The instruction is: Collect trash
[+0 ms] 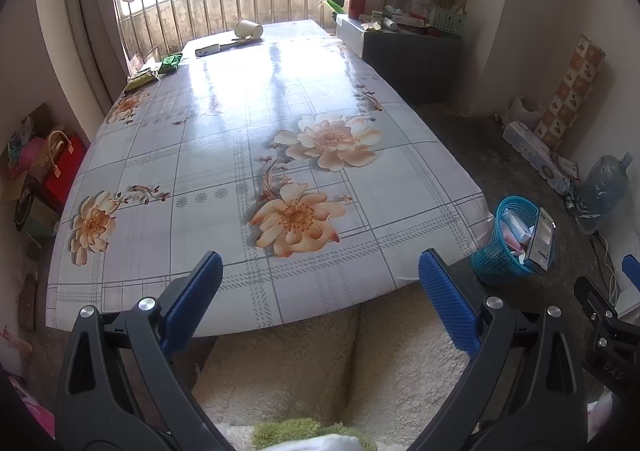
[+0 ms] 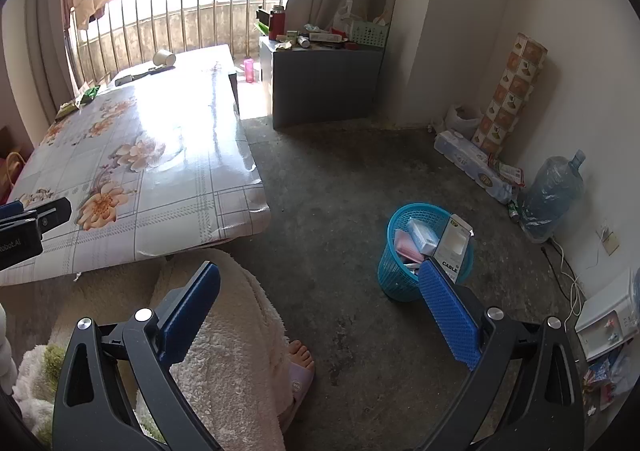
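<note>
**A:** Where does the job stand?

**B:** Between pickups, I'd judge. The left gripper (image 1: 320, 283) hangs over the near edge of the table (image 1: 400, 187) with its jaws spread wide and nothing between them. The right gripper (image 2: 320, 299) is equally agape and empty, held above the concrete floor (image 2: 340, 179) beside the person's fleecy lap.

**A:** And the trash?

**B:** Some sits in the blue basket (image 2: 396, 279) on the floor, just off the table's right corner: a white carton marked "CABLE" (image 2: 452, 247) standing up past the rim, a pale blue box and something pink beside it. What looks left to collect lies at the table's far end: a paper cup (image 1: 249, 29) tipped on its side, a dark flat packet (image 1: 208, 50) near it, and green wrappers (image 1: 170, 63) at the far left edge. The glare from the window washes out that end, so there may be more that I can't make out.

**A:** So the next move?

**B:** A long reach across the tabletop, probably with the left, then a pinch and a carry to the basket.

**A:** Anything about how they'll handle?

**B:** The cup is thin, round and light, so it could roll or crush. The wrappers look crinkly and flat, lying on a glossy, slick floral cloth. The basket is open plastic mesh, and the jaw pads are ribbed blue rubber.
</note>
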